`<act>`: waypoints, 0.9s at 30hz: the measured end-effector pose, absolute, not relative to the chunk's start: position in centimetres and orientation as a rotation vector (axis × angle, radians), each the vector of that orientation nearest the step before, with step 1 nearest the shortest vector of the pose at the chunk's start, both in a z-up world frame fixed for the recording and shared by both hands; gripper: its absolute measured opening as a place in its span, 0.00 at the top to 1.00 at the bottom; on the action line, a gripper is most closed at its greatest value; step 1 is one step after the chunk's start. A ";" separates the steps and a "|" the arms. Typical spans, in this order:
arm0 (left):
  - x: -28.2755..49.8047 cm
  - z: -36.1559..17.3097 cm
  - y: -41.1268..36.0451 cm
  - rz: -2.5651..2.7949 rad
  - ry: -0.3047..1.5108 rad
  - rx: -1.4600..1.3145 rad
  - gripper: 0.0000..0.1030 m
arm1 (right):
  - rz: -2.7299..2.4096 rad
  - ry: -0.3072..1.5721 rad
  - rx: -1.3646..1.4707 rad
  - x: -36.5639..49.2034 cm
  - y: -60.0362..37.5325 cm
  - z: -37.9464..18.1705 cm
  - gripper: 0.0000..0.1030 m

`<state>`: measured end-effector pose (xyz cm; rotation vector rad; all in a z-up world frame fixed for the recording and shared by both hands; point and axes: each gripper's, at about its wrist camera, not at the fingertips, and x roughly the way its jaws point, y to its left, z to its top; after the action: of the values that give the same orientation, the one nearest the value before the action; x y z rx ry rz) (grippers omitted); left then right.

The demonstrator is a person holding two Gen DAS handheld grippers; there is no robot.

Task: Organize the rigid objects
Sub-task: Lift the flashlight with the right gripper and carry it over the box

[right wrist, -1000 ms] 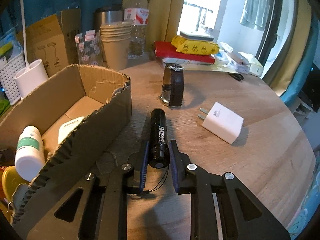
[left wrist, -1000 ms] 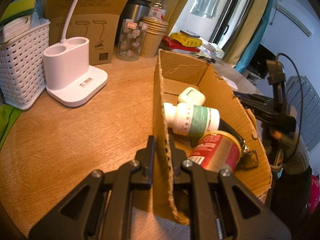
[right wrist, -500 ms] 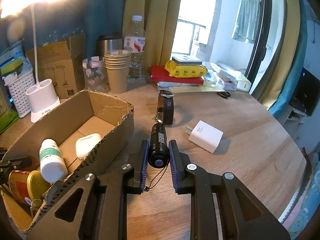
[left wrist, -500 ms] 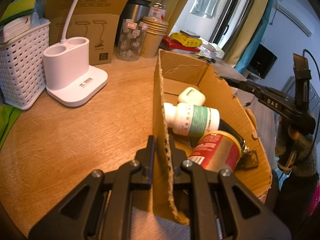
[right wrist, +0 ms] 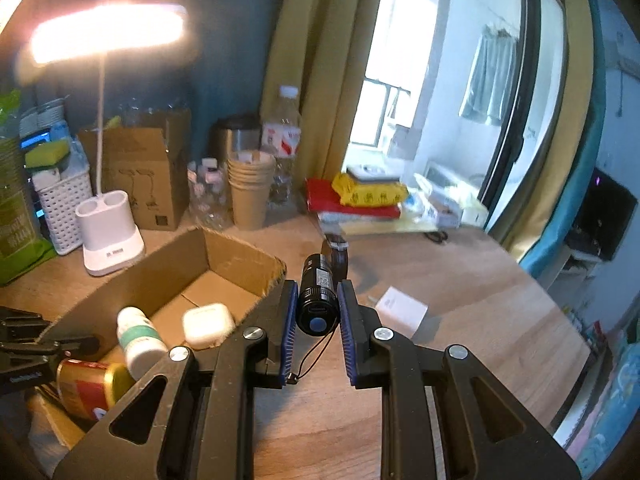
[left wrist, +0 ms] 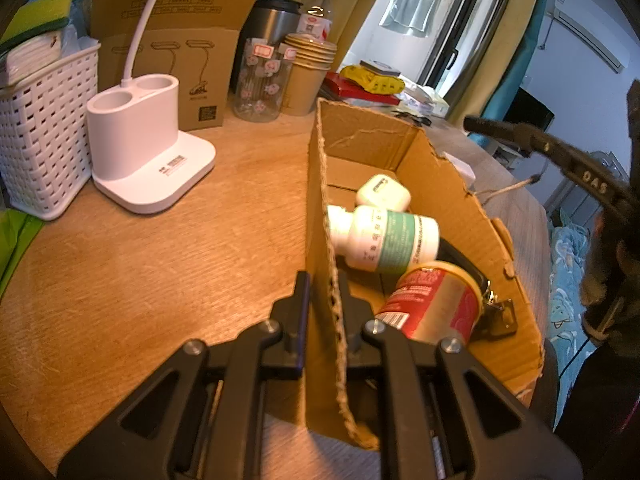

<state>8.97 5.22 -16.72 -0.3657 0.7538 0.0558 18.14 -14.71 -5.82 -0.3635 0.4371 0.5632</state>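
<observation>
Two claws clamped, right claw (right wrist: 318,312) lifting black flashlight (right wrist: 316,300) higher above table, left claw (left wrist: 323,304) unmoved on cardboard box wall (left wrist: 320,220)

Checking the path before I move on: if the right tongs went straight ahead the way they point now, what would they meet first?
Probably the dark watch standing on the table, just beyond the black flashlight clamped in the right tongs; depth is uncertain.

lit desk lamp (right wrist: 108,216), paper cups (right wrist: 250,188), white basket (left wrist: 42,136)
</observation>
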 end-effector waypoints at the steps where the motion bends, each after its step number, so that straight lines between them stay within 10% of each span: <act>1: 9.0 -16.7 5.2 0.056 0.754 -0.366 0.88 | 0.556 0.422 -0.377 17.7 -14.4 -5.5 0.79; 27: 9.0 -16.7 5.2 0.056 0.754 -0.366 0.88 | 0.720 0.358 -0.455 13.9 -8.2 -3.8 0.79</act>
<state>8.96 5.21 -16.71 -0.3656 0.7536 0.0558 13.87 -8.24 -3.76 -0.4550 0.3576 0.7196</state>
